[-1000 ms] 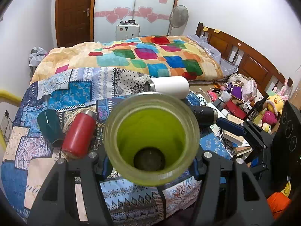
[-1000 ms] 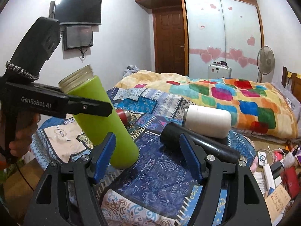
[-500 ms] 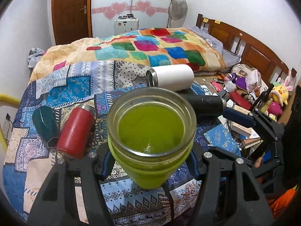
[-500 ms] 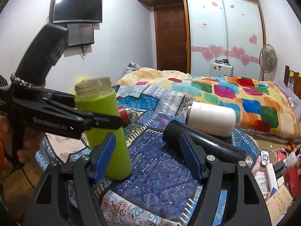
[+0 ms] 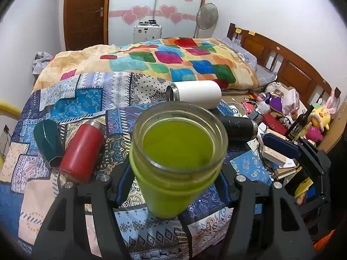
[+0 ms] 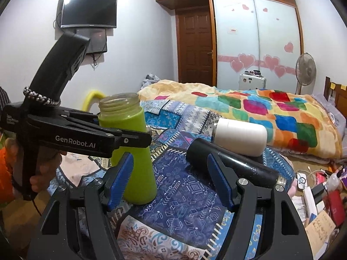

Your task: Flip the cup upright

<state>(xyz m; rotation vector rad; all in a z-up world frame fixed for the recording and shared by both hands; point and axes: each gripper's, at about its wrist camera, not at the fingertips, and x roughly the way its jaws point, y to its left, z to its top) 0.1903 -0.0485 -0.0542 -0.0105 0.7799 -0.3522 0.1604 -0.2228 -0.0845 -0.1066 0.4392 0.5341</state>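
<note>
A lime-green cup point(image 5: 173, 169) with a clear threaded rim stands upright, mouth up, on the patterned blue cloth point(image 6: 186, 195). My left gripper point(image 5: 173, 186) is shut on the cup's body; in the right wrist view the cup point(image 6: 132, 151) rests with its base on the cloth and the left gripper point(image 6: 138, 138) clamps it from the left. My right gripper point(image 6: 171, 179) is open and empty, just right of the cup, above the cloth.
A white flask point(image 5: 195, 94), a black flask point(image 5: 238, 126), a red flask point(image 5: 82, 151) and a dark teal cup point(image 5: 48, 142) lie on their sides on the cloth. Clutter and toys point(image 5: 303, 121) fill the floor to the right. A quilt-covered bed point(image 5: 164, 65) lies behind.
The left gripper has turned the green cup from tilted to upright and lowered its base onto the cloth. The right gripper has stayed open and nearly still.
</note>
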